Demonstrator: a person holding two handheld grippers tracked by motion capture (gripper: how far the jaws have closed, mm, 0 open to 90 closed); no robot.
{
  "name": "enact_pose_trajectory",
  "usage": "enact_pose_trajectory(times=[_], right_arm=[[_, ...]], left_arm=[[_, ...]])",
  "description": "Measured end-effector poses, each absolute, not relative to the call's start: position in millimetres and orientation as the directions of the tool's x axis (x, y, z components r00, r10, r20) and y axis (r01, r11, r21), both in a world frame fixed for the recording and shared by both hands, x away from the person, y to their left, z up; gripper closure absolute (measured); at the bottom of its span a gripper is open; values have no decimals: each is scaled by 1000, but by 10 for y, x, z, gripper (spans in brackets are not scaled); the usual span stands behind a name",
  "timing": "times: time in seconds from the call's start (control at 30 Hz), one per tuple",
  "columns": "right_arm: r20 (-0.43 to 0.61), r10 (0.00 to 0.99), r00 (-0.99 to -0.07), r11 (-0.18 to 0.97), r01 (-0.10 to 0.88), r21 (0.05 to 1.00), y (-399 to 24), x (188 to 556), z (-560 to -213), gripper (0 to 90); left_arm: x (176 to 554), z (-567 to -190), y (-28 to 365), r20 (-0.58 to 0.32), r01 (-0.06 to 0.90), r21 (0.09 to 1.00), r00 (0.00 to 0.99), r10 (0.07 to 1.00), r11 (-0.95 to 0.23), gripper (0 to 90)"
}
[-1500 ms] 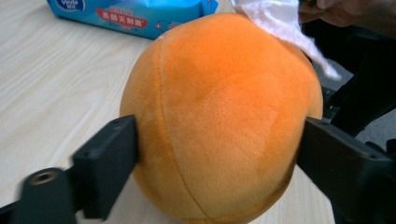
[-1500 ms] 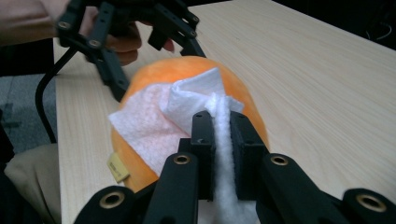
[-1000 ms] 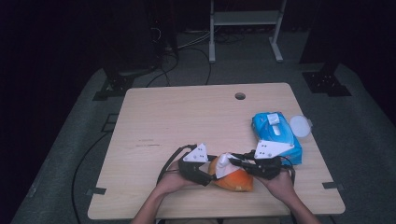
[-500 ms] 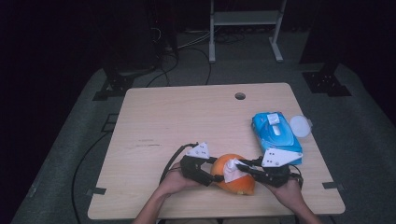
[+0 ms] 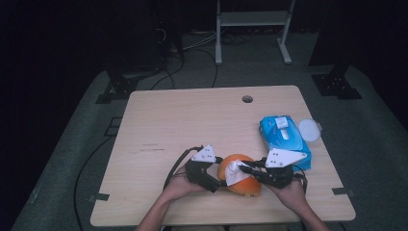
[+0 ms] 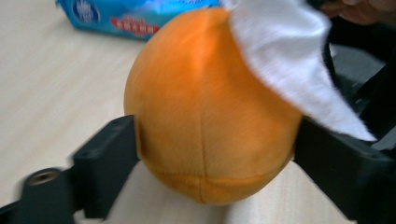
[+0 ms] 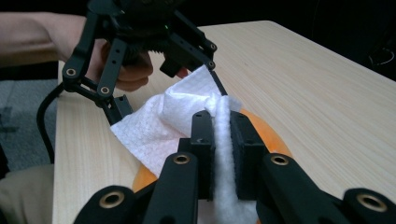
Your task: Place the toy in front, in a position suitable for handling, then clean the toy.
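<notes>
Fingers [image 6: 107, 158] of the left gripper [image 5: 208, 174] have just been opening and now sit on both sides of the orange ball [image 6: 205, 112], touching it. Fingers [image 7: 203, 140] of the right gripper [image 5: 254, 169] pinch the white wipe [image 7: 163, 123] that lies on top of the ball. That ball rests near the front edge of the bench [image 5: 192, 120], with the blue wipe pack [image 5: 284, 137] to its far right.

Blue wipes pack [image 5: 285, 140], round lid [image 5: 309, 129]
</notes>
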State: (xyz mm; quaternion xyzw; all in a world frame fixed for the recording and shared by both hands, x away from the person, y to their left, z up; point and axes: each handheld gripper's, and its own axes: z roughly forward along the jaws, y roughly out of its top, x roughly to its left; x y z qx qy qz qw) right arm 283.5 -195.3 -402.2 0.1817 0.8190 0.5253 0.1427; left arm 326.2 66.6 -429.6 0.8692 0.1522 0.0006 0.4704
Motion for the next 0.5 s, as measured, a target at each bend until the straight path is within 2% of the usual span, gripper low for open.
enact_pose_trajectory(times=[0.1, 0.2, 0.3, 0.4, 0.5], right_arm=[[-50, 454, -890, 386, 146, 911, -1967, 2829, -4018, 804], [-93, 451, -888, 406, 112, 907, -1888, 2752, -3951, 804], [-133, 414, -900, 439, 70, 896, -1686, 2725, -3888, 805], [-143, 417, -897, 457, 71, 887, -1633, 2793, -3873, 805], [-126, 462, -878, 441, 105, 891, -1779, 2860, -3882, 805]], left_arm=[[3236, -4302, 661, -114, 234, 834, 959, 260, -499, 272], [3200, -4238, 614, -59, 184, 844, 966, 252, -504, 366], [3132, -4192, 546, 15, 116, 841, 972, 236, -529, 397], [3119, -4228, 591, 11, 120, 839, 972, 237, -531, 399], [3127, -4263, 635, 3, 126, 837, 972, 235, -533, 398]])
